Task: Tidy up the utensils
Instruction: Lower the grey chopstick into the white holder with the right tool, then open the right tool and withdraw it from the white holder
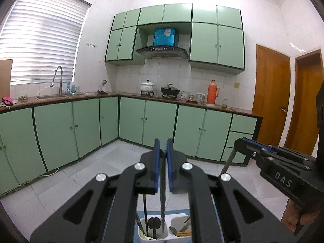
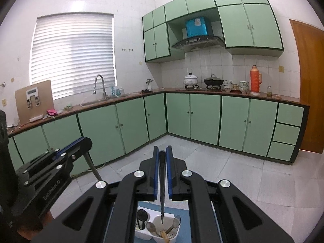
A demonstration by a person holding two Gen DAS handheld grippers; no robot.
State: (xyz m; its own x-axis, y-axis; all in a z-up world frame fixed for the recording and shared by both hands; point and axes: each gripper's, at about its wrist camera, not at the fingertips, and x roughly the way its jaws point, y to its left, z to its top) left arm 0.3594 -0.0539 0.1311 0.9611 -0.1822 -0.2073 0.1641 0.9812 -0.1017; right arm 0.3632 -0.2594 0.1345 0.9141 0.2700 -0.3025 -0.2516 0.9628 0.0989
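Observation:
My left gripper (image 1: 163, 154) is shut on a dark slender utensil (image 1: 162, 192) that hangs point down over a white two-compartment holder (image 1: 141, 235). The holder has several utensils in it, among them a black ladle (image 1: 152, 222). My right gripper (image 2: 162, 154) is shut on a second dark tapering utensil (image 2: 162, 192), whose tip hangs above the holder (image 2: 140, 235). Each gripper also shows at the edge of the other's view: the right gripper (image 1: 241, 141) with its utensil (image 1: 227, 163), the left gripper (image 2: 86, 140) with its utensil (image 2: 92, 167).
The holder stands on a blue mat (image 2: 183, 212). Beyond lie a tiled floor (image 2: 232, 172) and an L-shaped counter with green cabinets (image 2: 131, 127), a sink (image 2: 95, 101), pots on a stove (image 2: 212, 81), an orange thermos (image 2: 255, 80) and a wooden door (image 1: 271, 95). A hand (image 1: 293, 216) grips the right gripper.

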